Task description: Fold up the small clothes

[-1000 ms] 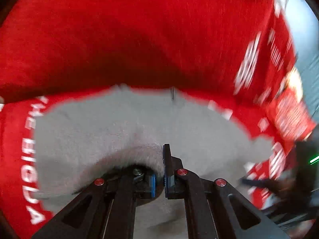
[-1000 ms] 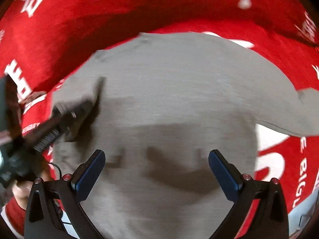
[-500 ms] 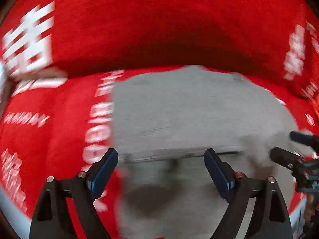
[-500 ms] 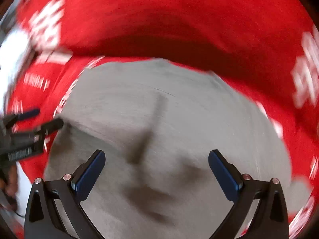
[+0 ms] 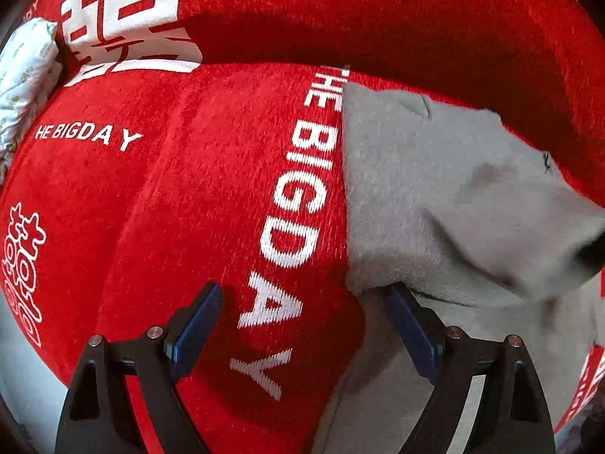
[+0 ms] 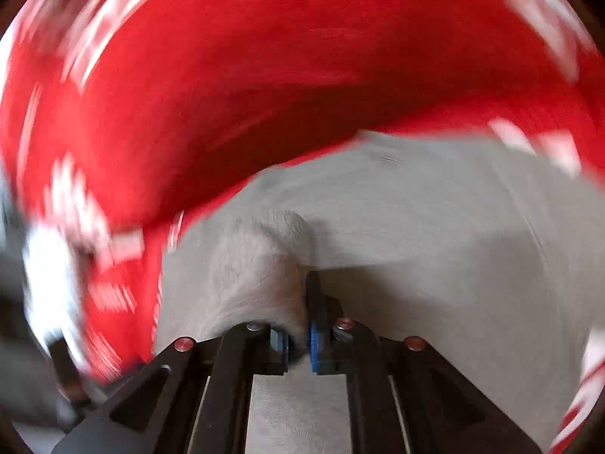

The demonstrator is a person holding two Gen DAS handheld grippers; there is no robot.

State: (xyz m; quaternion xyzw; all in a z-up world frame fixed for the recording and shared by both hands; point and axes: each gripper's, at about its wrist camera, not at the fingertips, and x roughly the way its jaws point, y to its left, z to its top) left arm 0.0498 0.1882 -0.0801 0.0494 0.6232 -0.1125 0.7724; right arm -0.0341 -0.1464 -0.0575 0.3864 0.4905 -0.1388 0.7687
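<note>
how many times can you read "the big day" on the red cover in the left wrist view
2. One small print lies at the upper left of the red plush cover; one large print runs down beside the grey knit garment. More may be hidden beneath it.

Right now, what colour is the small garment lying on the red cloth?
Plain grey garment, clearest in the left wrist view.
</note>
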